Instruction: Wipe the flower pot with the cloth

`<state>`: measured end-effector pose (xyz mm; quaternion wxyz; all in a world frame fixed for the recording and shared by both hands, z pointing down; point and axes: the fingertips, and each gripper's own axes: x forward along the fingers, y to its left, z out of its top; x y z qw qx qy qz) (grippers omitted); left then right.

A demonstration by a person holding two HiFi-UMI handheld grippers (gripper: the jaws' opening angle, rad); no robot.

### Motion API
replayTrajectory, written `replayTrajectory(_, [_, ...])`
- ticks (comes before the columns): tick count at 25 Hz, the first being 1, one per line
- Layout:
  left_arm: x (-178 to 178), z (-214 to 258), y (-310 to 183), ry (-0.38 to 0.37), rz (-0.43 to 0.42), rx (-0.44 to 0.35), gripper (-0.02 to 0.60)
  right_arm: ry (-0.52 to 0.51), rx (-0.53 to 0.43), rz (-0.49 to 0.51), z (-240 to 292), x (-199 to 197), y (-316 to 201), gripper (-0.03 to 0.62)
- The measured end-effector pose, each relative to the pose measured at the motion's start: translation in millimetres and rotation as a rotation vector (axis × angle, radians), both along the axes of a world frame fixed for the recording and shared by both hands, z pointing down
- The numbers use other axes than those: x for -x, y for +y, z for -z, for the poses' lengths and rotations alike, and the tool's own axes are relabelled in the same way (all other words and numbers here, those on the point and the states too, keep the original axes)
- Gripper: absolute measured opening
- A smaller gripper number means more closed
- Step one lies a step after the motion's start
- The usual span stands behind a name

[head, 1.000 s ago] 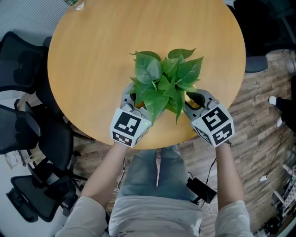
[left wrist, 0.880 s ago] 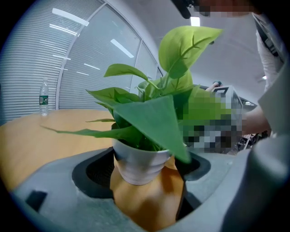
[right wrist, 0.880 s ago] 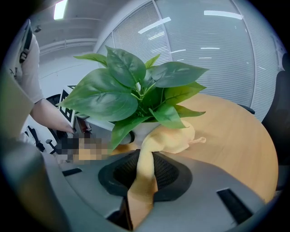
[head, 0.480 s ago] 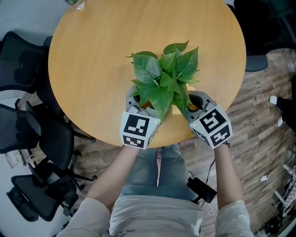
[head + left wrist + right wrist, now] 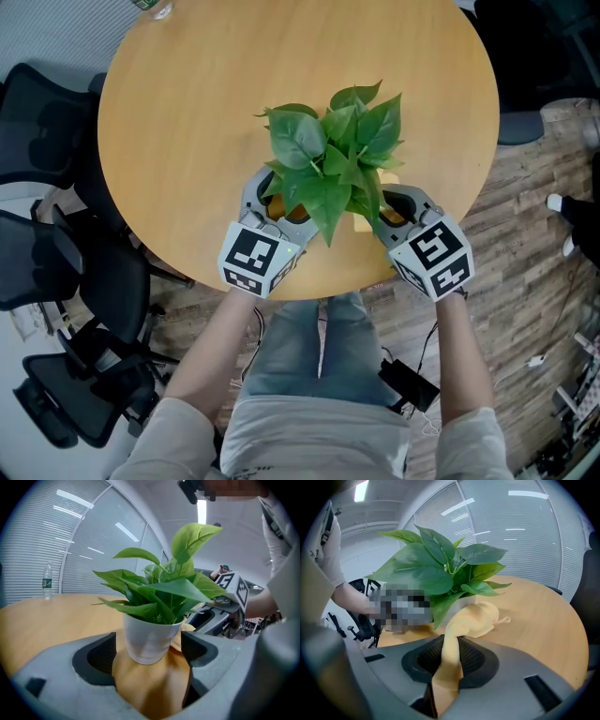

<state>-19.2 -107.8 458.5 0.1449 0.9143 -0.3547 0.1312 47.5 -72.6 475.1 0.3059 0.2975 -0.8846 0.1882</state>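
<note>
A white flower pot (image 5: 150, 639) with a leafy green plant (image 5: 328, 155) stands near the front edge of the round wooden table (image 5: 187, 112). From above, the leaves hide the pot. My left gripper (image 5: 272, 202) is open, its jaws straddling the pot (image 5: 149, 651) with slim gaps on both sides. My right gripper (image 5: 392, 208) is shut on a yellow cloth (image 5: 476, 616), which runs from its jaws (image 5: 450, 660) up against the pot's right side. A fold of the cloth (image 5: 361, 223) shows under the leaves.
A water bottle (image 5: 155, 7) stands at the table's far left edge. Black office chairs (image 5: 37, 131) crowd the left side. The table's front edge lies just under both gripper cubes. A wooden floor (image 5: 525, 187) shows at the right.
The plant shifted and turned slightly a second ago, then stayed still. My left gripper swung right, then back left around the pot. The right gripper barely moved.
</note>
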Motion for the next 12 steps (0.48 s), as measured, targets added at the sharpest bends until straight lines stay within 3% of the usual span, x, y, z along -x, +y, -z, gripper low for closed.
replayTrajectory(3, [8.7,3.9,-3.0,0.004,-0.085,-0.032,0.431,-0.002,0.002,-0.003,-0.6,-1.5,0.1,0.074])
replayTrajectory(7, [10.4,12.3,-7.1,0.019,-0.258,-0.076,0.433,-0.004,0.007,-0.003,-1.8,-1.3,0.5,0.074])
replayTrajectory(12, [6.6,14.5,-10.8,0.032,-0.445,-0.079,0.445,-0.006,0.009,0.002,-2.3,-1.0,0.6,0.074])
